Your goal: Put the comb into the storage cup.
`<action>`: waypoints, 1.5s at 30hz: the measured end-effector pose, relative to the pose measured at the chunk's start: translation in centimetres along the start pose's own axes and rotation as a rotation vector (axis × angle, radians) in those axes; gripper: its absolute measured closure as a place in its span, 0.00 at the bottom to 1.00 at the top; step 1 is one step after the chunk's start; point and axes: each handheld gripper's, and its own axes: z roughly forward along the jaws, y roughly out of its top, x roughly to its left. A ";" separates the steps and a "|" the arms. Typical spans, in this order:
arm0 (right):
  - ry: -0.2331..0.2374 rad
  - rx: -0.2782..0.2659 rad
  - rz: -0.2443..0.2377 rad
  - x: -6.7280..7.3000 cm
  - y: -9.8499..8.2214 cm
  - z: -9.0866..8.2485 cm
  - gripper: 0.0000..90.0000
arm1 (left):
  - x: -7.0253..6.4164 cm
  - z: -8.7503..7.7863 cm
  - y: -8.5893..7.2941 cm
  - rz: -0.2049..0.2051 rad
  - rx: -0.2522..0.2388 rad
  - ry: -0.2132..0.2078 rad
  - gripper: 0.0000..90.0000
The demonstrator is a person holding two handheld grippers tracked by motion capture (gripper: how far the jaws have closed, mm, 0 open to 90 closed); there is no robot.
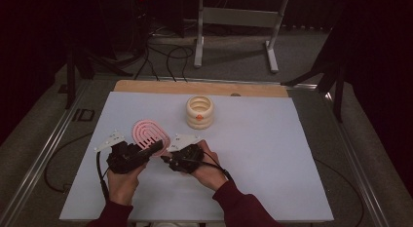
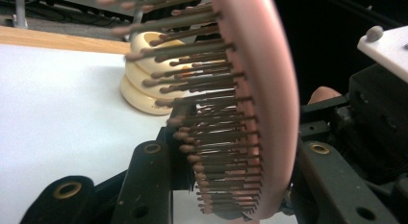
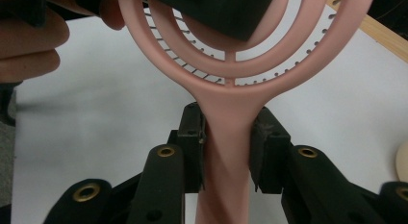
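A pink vented hairbrush [image 1: 149, 133] is held just above the white table sheet, between both grippers. My left gripper [image 1: 154, 147] is shut on the brush head. In the left gripper view one pad presses the bristle tips and the other the back of the hairbrush [image 2: 262, 89], with the gripper [image 2: 238, 149] clamped across it. My right gripper [image 1: 168, 157] is shut on the handle. The right gripper view has both pads of the gripper [image 3: 227, 147] against the neck of the hairbrush [image 3: 226, 96].
A cream ringed holder [image 1: 200, 111] with an orange mark stands behind the brush, mid-table, and appears past the bristles as the holder [image 2: 142, 77]. The white sheet [image 1: 263, 154] ends at a wooden strip [image 1: 195, 86]. A metal stand [image 1: 234, 22] is on the floor beyond.
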 end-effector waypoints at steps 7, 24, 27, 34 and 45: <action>0.010 -0.031 0.017 -0.5 0.0 -0.6 0.68 | -0.6 -0.4 0.3 0.044 -0.023 0.019 0.71; -0.044 -0.063 0.128 -3.5 -1.6 -3.7 0.39 | -0.2 -1.5 0.6 0.063 -0.058 0.081 0.71; -0.069 -0.071 0.139 -4.2 -2.1 -4.5 0.37 | -0.1 -1.7 0.7 0.061 -0.067 0.089 0.71; -0.101 -0.095 0.183 -5.7 -3.8 -6.4 0.31 | 0.1 -2.3 0.9 0.060 -0.080 0.105 0.71; -0.192 -0.123 0.216 -6.7 -7.0 -9.5 0.27 | 0.1 -2.6 1.2 0.064 -0.081 0.110 0.71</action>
